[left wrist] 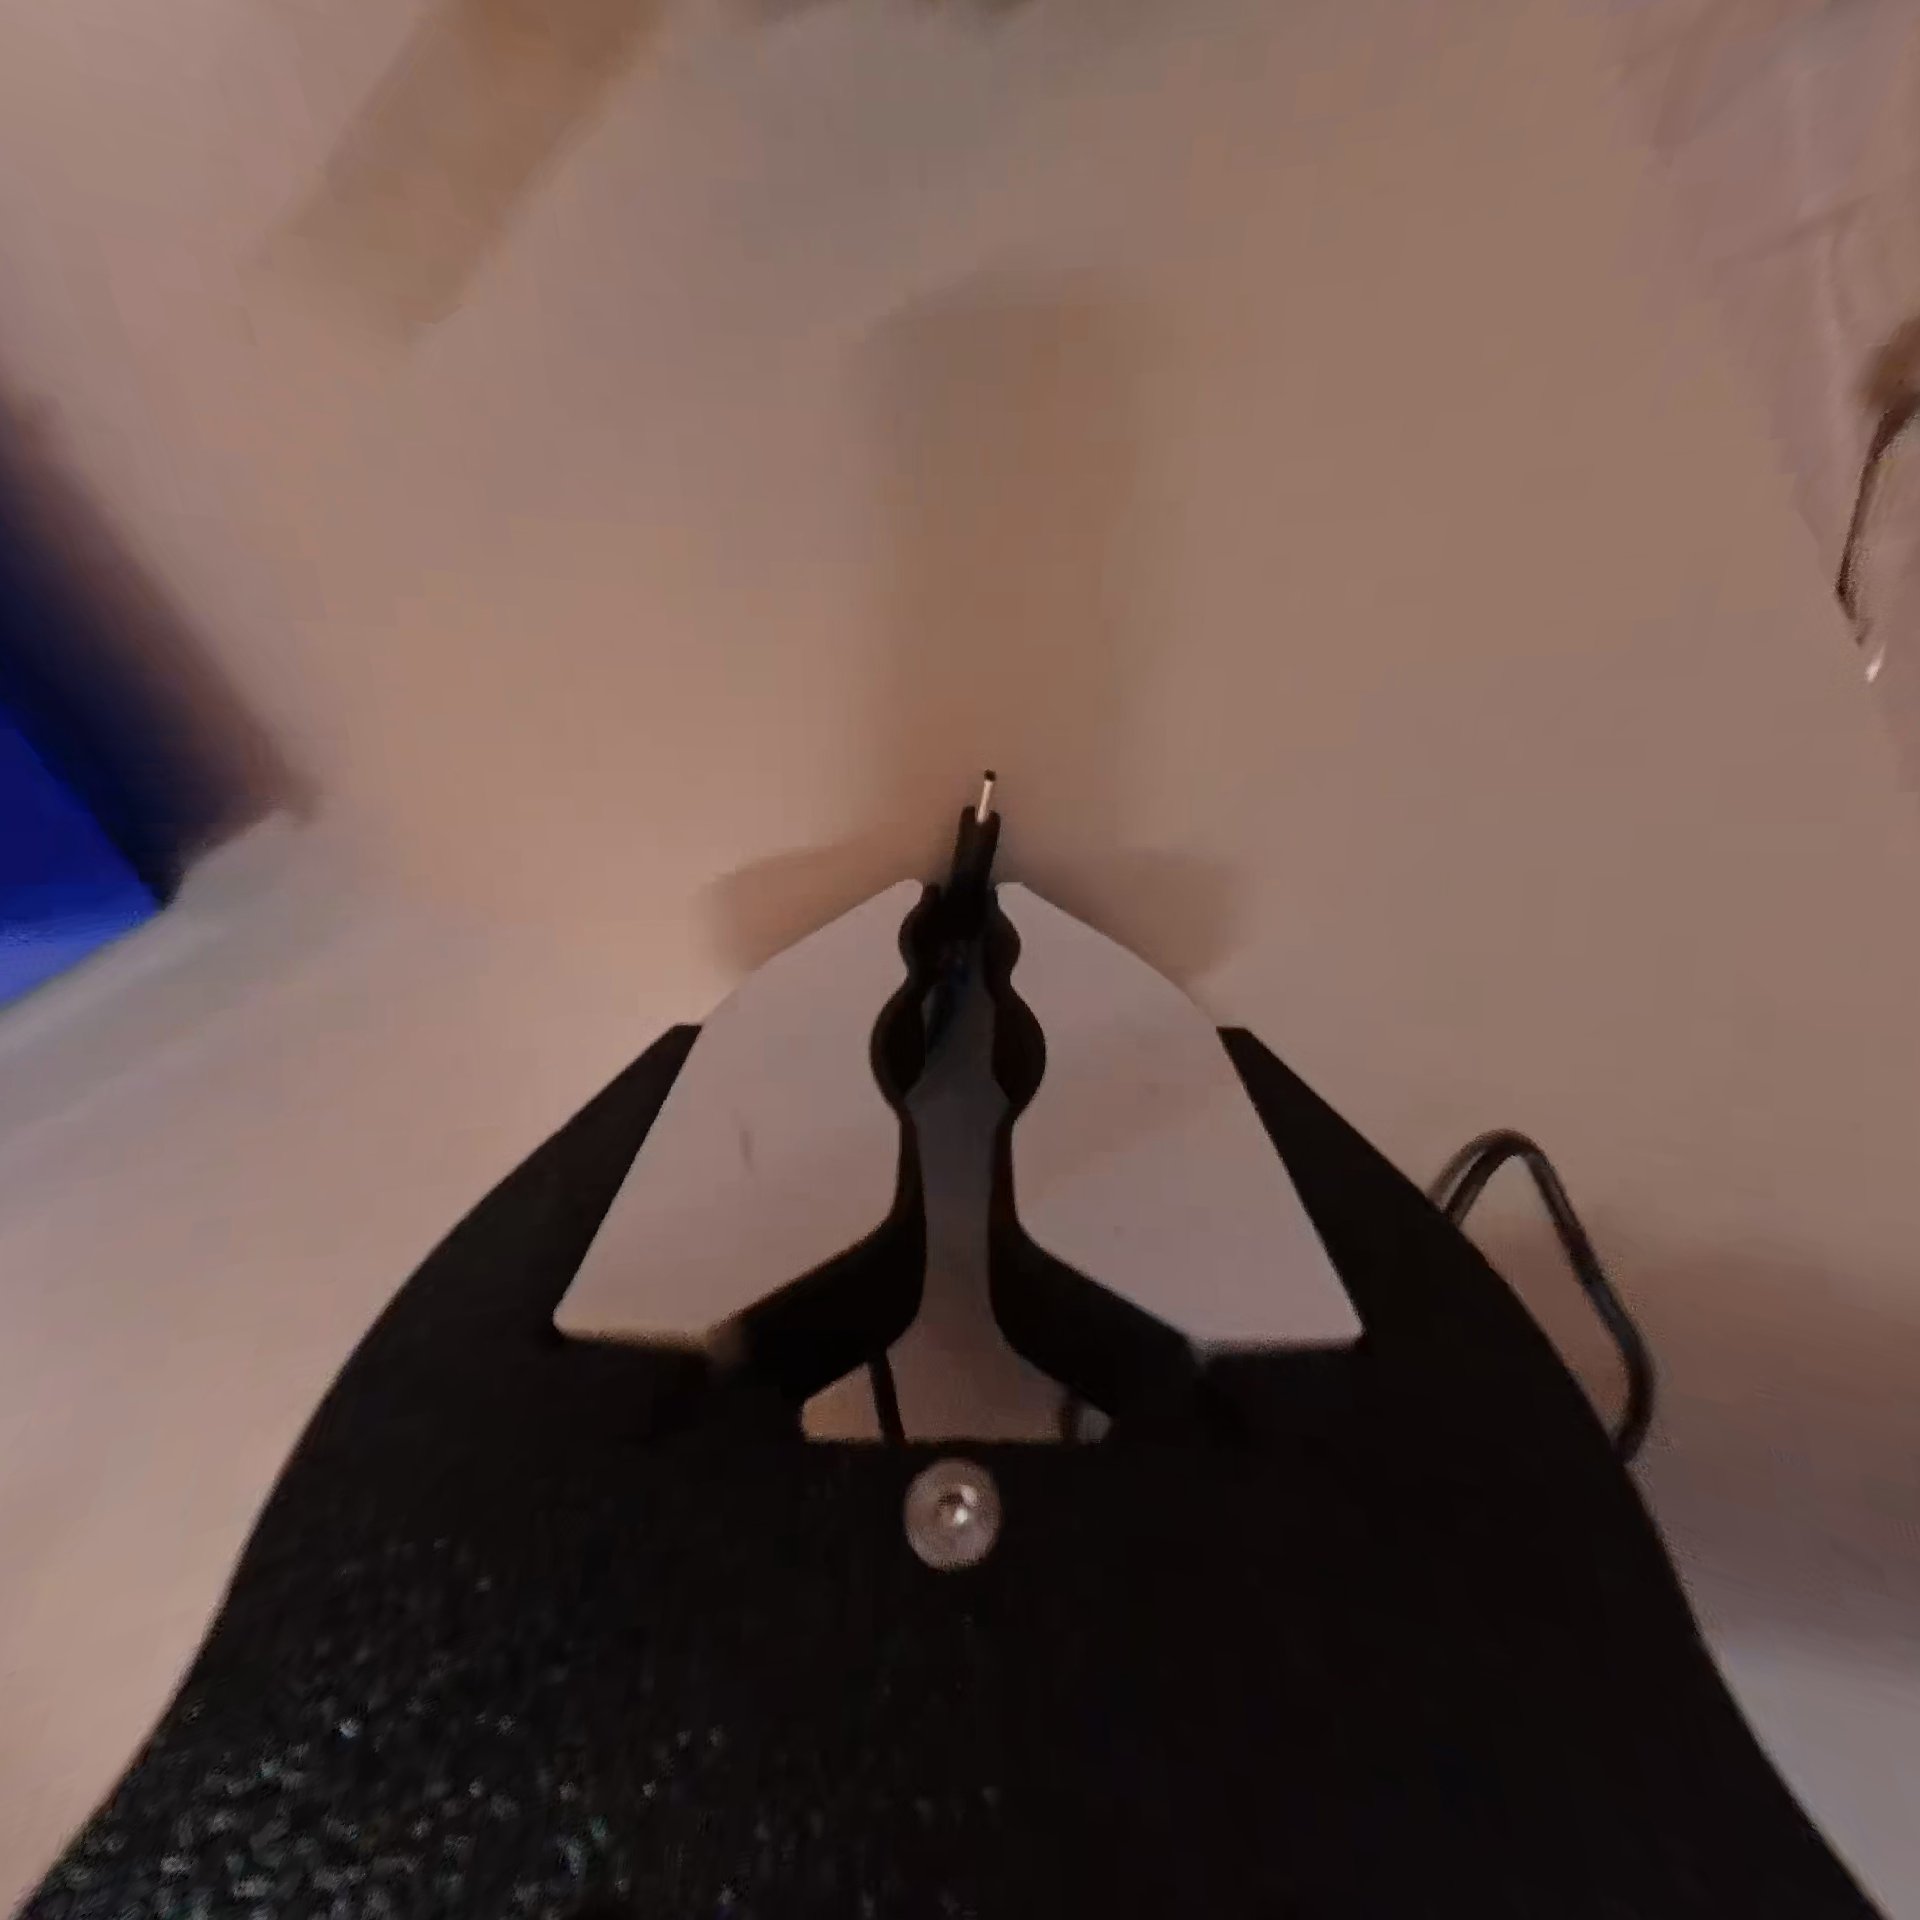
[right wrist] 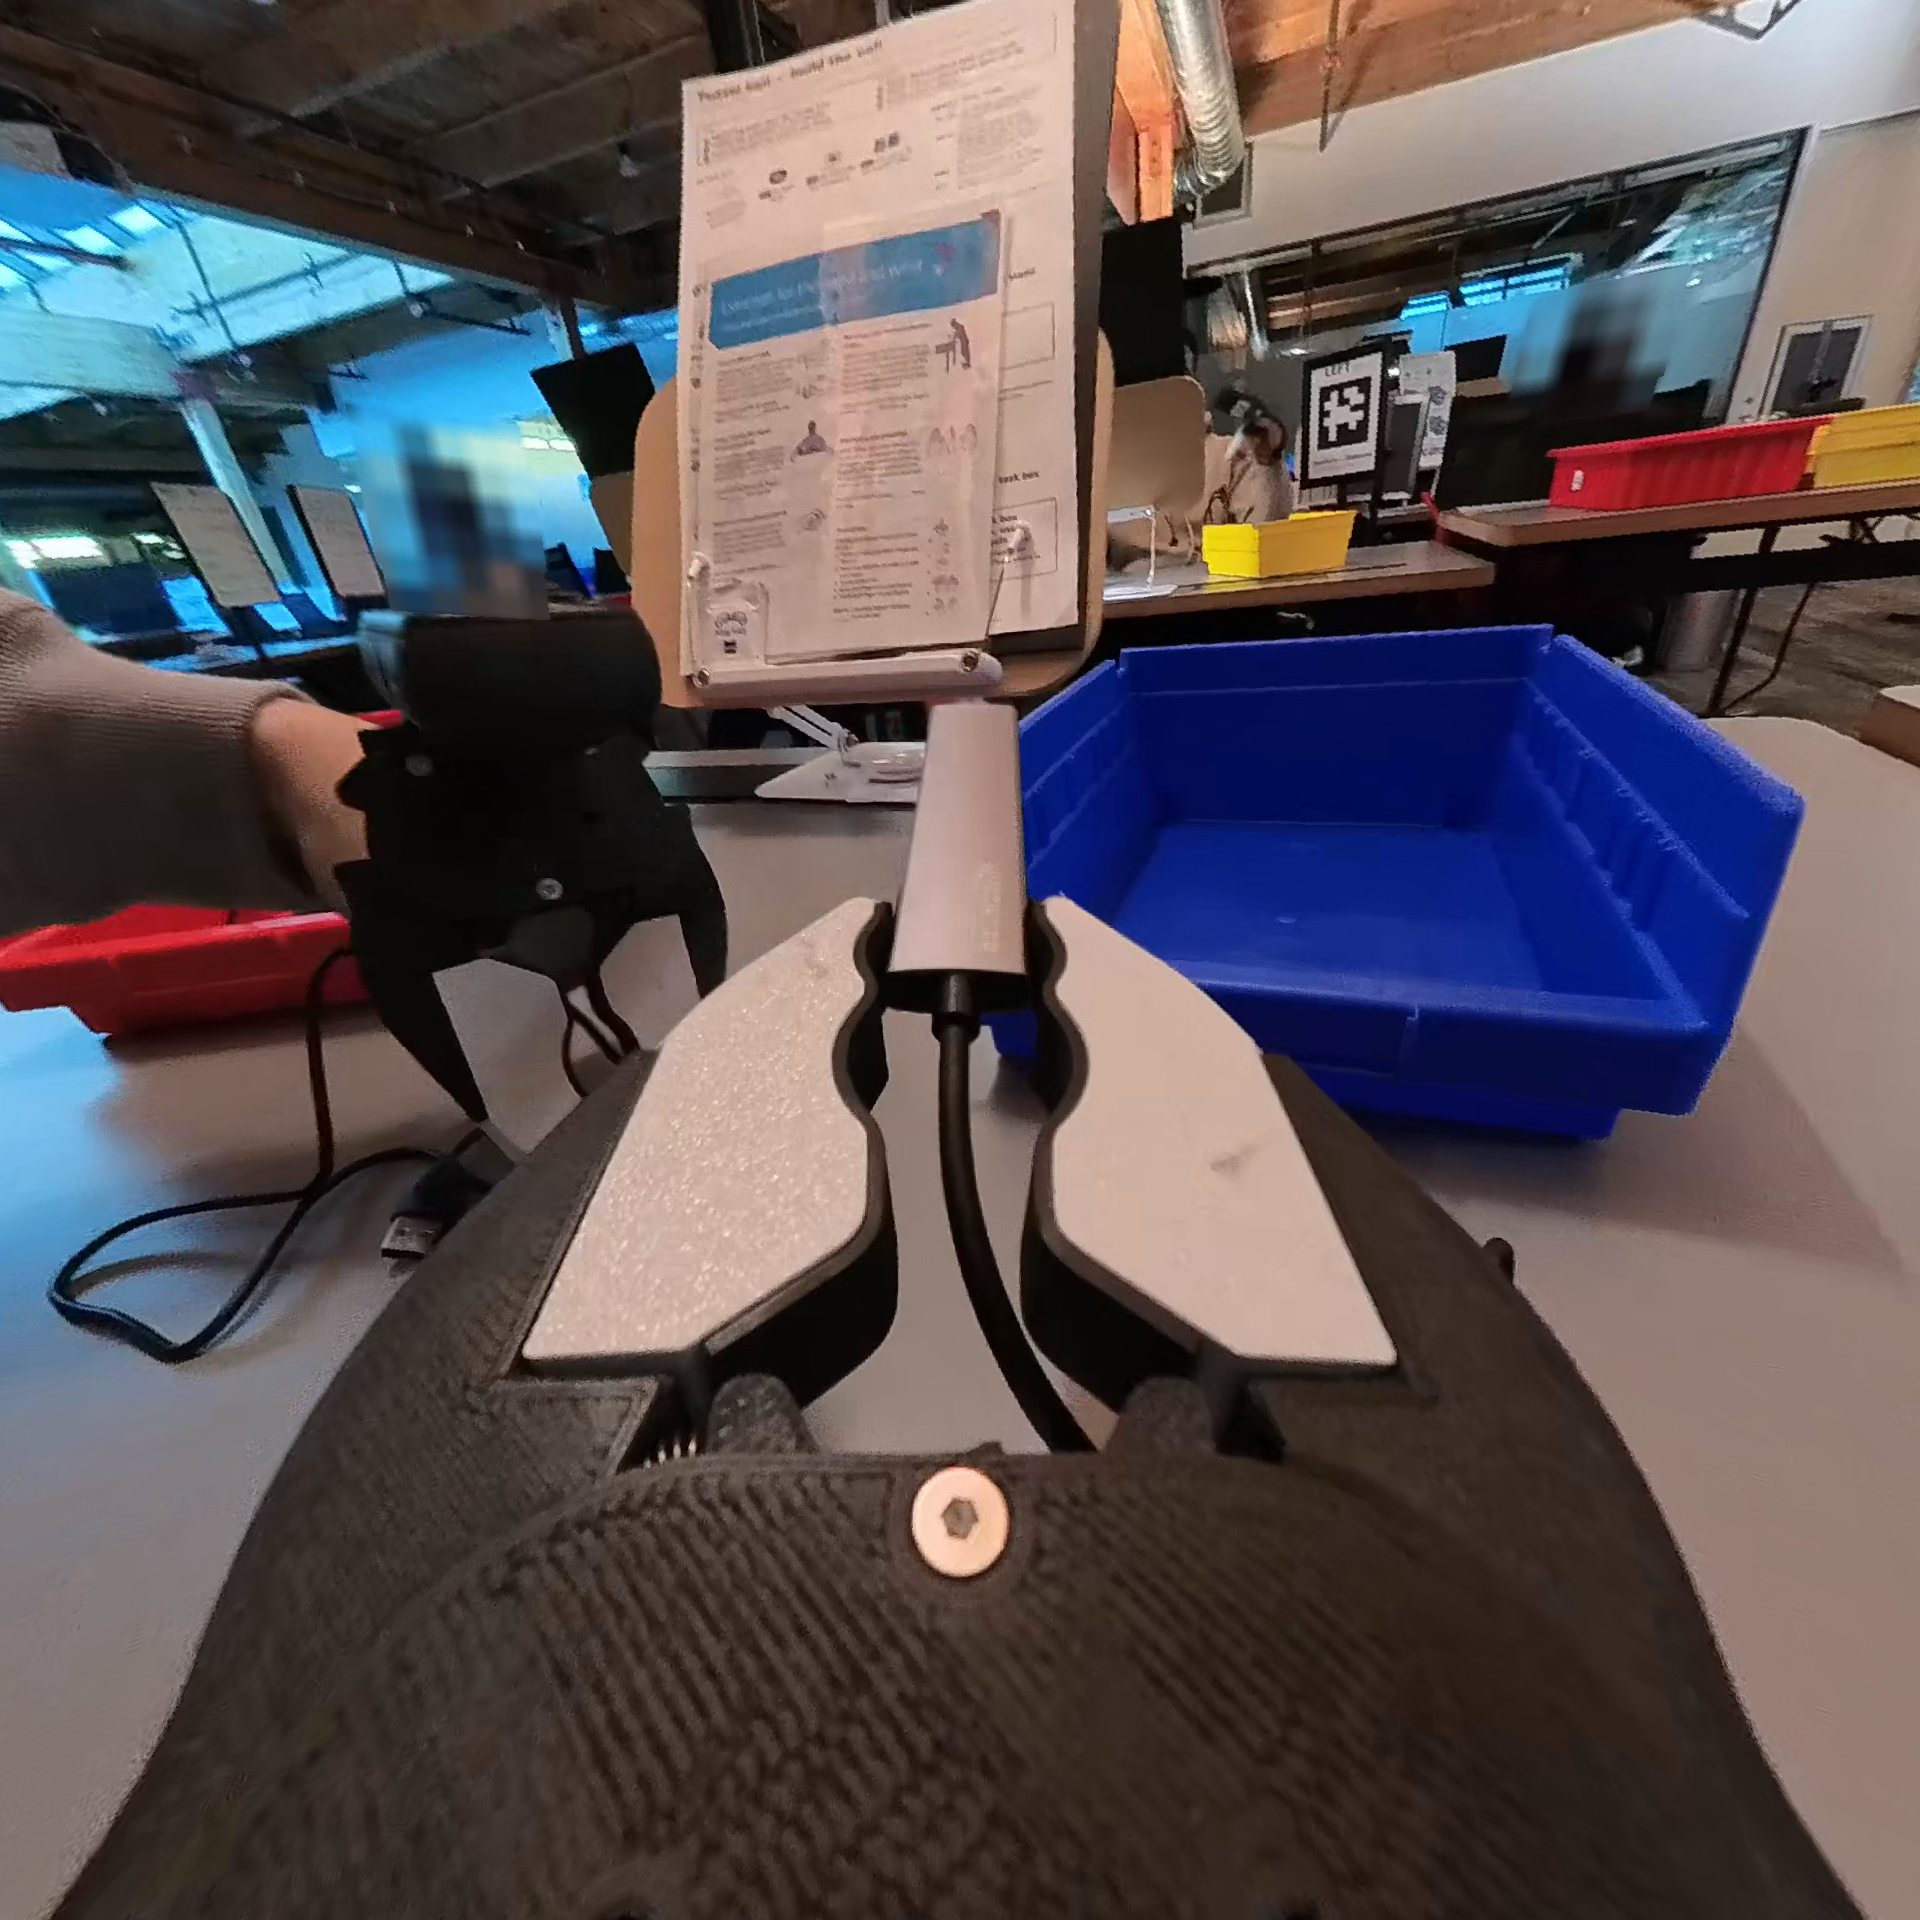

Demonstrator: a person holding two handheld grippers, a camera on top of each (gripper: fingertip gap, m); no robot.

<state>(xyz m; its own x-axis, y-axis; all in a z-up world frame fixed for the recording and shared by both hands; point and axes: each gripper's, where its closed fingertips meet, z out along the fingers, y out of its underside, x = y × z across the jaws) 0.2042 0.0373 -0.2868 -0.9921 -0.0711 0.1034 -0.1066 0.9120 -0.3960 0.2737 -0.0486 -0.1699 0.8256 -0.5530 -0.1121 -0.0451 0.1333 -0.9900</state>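
Grey adapter hub [right wrist: 961, 852], a slim metal bar with a black lead [right wrist: 971, 1174] coming out of its near end, sits clamped between the closed fingers of the right tool [right wrist: 961, 935]. Its long axis runs straight forward along the fingers and tilts up, away from the camera, so the far end stands free above the worktop [right wrist: 1662, 1299]. The lead drops back between the fingers toward the tool body.

The left tool [left wrist: 964, 894] is pinched shut on a small black cable plug [left wrist: 977, 831] whose thin metal tip points forward past the fingertips. In the right wrist view the left tool [right wrist: 520, 831] hangs to the left of the hub and a little beyond it, held by a person's hand [right wrist: 301, 810] in a grey sleeve, fingers pointing down at the worktop. Which way its plug faces relative to the hub cannot be made out from there. Below it a black cable [right wrist: 208, 1226] loops over the worktop, ending in a flat metal connector [right wrist: 416, 1231] just beside the right tool's body.

A blue bin [right wrist: 1403, 883] stands to the right of the hub, near it; whether they touch is unclear. A red tray [right wrist: 156, 966] lies behind the left tool. A stand with printed sheets [right wrist: 873, 364] rises behind the hub.

The left wrist view is heavily blurred: only a pale surface, a blue patch at left and a bent loop of cable [left wrist: 1558, 1247] at right show. The hub's ports are not visible in either view.
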